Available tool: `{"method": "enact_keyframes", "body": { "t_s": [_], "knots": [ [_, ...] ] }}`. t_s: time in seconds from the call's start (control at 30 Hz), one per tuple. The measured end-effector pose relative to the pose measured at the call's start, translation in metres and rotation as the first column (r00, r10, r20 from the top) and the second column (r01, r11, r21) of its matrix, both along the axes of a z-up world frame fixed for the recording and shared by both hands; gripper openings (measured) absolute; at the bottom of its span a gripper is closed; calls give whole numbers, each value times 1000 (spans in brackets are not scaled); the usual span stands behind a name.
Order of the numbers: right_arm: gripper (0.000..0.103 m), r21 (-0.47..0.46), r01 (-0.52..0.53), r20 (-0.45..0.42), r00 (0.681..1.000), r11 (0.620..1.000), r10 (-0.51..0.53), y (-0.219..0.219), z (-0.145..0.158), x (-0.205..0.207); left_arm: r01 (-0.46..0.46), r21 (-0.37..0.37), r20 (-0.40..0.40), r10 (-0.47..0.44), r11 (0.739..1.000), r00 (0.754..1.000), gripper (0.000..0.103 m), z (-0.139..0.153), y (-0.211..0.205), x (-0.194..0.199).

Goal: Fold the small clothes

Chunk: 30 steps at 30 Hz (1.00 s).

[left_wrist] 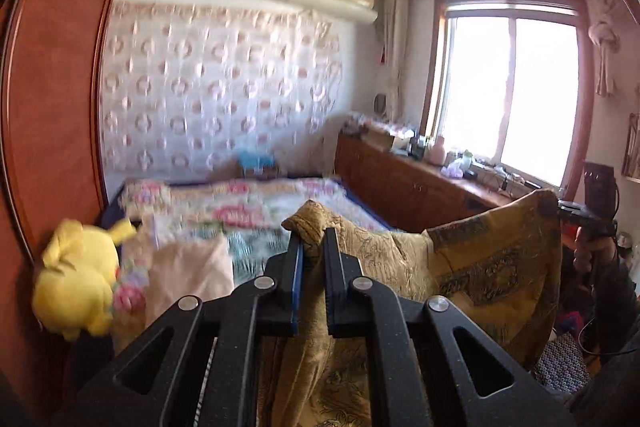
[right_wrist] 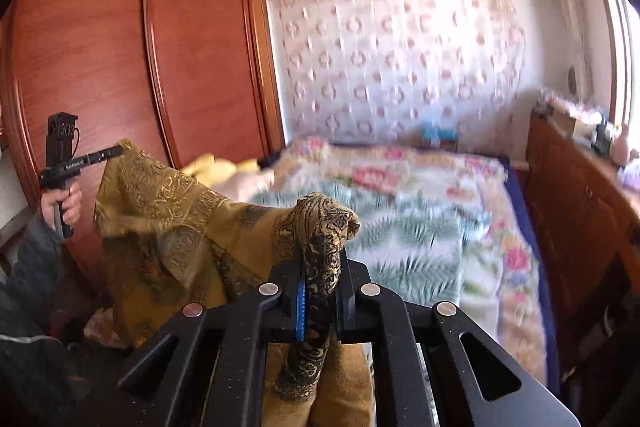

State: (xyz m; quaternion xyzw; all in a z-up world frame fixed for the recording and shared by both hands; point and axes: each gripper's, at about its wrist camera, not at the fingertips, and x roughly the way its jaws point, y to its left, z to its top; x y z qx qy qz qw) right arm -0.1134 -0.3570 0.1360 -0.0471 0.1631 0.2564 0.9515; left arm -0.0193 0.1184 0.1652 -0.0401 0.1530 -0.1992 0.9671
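Left gripper (left_wrist: pixel 313 235) fingers pinching one corner of mustard patterned cloth (left_wrist: pixel 492 267), right gripper (right_wrist: pixel 320 259) fingers pinching another corner, cloth stretched between above floral bed (right_wrist: pixel 420 211)

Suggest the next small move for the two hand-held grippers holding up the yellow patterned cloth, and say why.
Probably lower both toward the floral bedspread to lay the mustard patterned cloth flat. The left hand-held gripper and right hand-held gripper each pinch a bunched corner, and the cloth hangs sagging between them in the air, unfolded.
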Motion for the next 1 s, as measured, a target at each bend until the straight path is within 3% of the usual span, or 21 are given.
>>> {"method": "enact_keyframes", "body": {
  "t_s": [0.13, 0.27, 0.57, 0.67, 0.77, 0.9, 1.0],
  "knots": [
    [10, -42, 21, 147, 989, 999, -15, -1, 64, -34, -34, 6, 114, 33, 999, 993, 9, 57, 9, -25],
    [10, -71, 44, 245, 969, 996, -25, 1, 112, -56, -69, -17, 193, 71, 998, 979, 9, 94, 29, -41],
    [10, -66, 63, 343, 939, 996, -37, 3, 166, -86, -142, -52, 295, 151, 989, 943, 9, 137, 61, -63],
    [10, -65, 55, 357, 934, 996, -29, 5, 172, -89, -167, -45, 309, 172, 985, 935, 9, 138, 63, -57],
    [10, -79, 64, 345, 938, 995, -33, 7, 153, -73, -191, -40, 296, 194, 981, 935, 9, 129, 65, -41],
    [10, -112, 92, 268, 962, 989, -59, 23, 134, -25, -228, -23, 226, 227, 973, 947, 9, 101, 59, 8],
    [10, -138, 100, 190, 979, 985, -72, 34, 113, 30, -260, -3, 131, 258, 966, 957, 9, 64, 60, 68]
  ]
}}
